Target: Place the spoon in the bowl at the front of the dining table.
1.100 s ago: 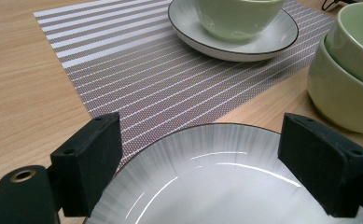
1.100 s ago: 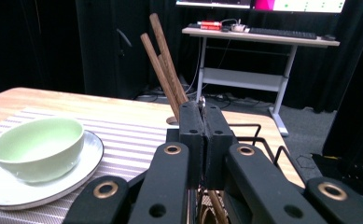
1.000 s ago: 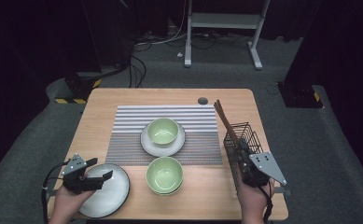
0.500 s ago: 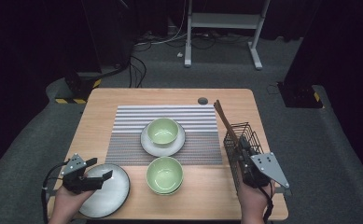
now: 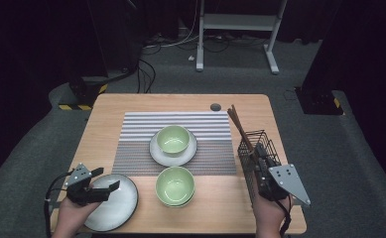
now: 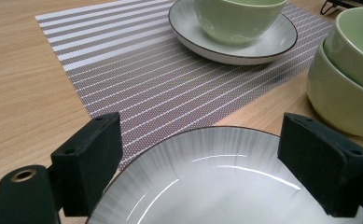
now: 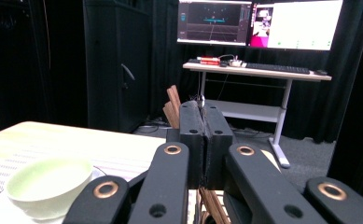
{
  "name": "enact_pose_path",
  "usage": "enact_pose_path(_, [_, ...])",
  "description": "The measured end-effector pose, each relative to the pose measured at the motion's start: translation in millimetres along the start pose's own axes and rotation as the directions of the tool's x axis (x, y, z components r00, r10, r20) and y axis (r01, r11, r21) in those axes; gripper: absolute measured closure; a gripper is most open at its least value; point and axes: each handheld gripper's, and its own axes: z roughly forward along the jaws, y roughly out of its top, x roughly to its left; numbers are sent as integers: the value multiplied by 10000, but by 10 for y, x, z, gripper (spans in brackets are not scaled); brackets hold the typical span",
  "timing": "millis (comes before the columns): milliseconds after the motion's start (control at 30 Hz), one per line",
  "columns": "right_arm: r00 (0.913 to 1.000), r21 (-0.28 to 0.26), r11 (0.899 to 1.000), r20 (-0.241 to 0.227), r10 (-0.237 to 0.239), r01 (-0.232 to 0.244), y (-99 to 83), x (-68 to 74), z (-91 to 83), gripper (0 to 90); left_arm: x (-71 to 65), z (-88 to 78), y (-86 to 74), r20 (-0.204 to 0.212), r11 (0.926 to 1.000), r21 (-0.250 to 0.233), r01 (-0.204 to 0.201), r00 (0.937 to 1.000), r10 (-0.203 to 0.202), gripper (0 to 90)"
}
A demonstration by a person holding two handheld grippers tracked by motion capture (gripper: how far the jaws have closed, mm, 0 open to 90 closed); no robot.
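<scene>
A grey-white plate (image 5: 112, 203) lies at the table's near left corner. My left gripper (image 5: 106, 178) hovers over its far rim, open, with one pad (image 6: 93, 156) on each side of the plate (image 6: 207, 186). A green bowl (image 5: 173, 139) sits on a saucer (image 5: 157, 154) on the striped placemat (image 5: 131, 134). Two stacked green bowls (image 5: 174, 185) stand in front of it. My right gripper (image 5: 259, 154) is over the black wire basket (image 5: 252, 141) that holds brown chopsticks (image 5: 237, 124). Its jaws are pressed together (image 7: 205, 114), with the chopsticks (image 7: 172, 106) just behind them.
The wooden table (image 5: 131, 106) has a small dark round hole cover (image 5: 215, 107) at its back edge. Beyond it are grey carpet, cables and a white desk frame (image 5: 240, 22). A desk with monitors (image 7: 258, 23) stands in the background of the right gripper view.
</scene>
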Motion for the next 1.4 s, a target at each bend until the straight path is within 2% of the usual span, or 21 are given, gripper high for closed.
enact_pose_path(700, [10000,-796,9968,-31,-54,51,124,38,-14,885,-2,4,-1,23,10000,-24,7,10000,-7,144])
enact_pose_path(1167, [9994,-966,9952,-272,-191,164,184,127,50,886,9,-13,1,12,10000,-86,13,10000,-13,143])
enact_pose_path(1400, [9982,-1047,9945,-582,-149,87,213,205,89,886,14,-16,-1,31,10000,-70,23,10000,-22,143])
